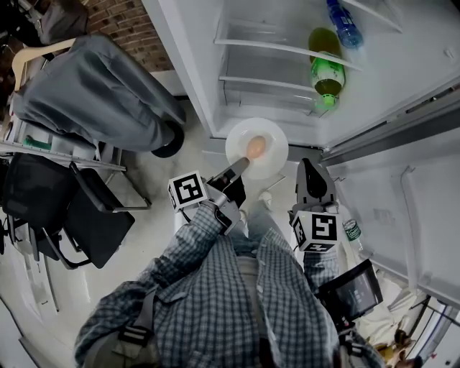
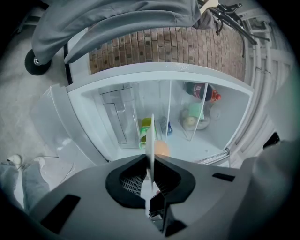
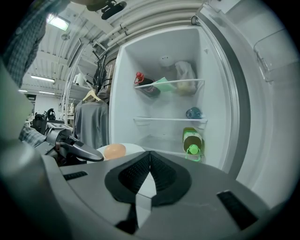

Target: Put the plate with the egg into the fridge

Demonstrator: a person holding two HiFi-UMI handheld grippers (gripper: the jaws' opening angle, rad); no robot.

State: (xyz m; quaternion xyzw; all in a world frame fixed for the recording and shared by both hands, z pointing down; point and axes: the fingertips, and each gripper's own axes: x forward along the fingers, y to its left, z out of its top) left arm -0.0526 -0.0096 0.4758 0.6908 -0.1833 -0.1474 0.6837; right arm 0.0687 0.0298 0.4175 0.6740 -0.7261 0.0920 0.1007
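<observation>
Open fridge (image 1: 273,43) ahead, with a green bottle (image 1: 327,72) and a blue bottle (image 1: 343,21) on its shelves. Left gripper (image 1: 241,167) clenched on the rim of the white plate (image 1: 273,164), held just outside the fridge opening; egg (image 1: 256,147) rests near the plate's centre. Right gripper (image 1: 309,167) beside the plate, jaws pressed together, nothing between them

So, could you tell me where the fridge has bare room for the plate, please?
The lower shelf is bare left of the green bottle; the middle shelf likewise left of the blue bottle. The top shelf is crowded.
</observation>
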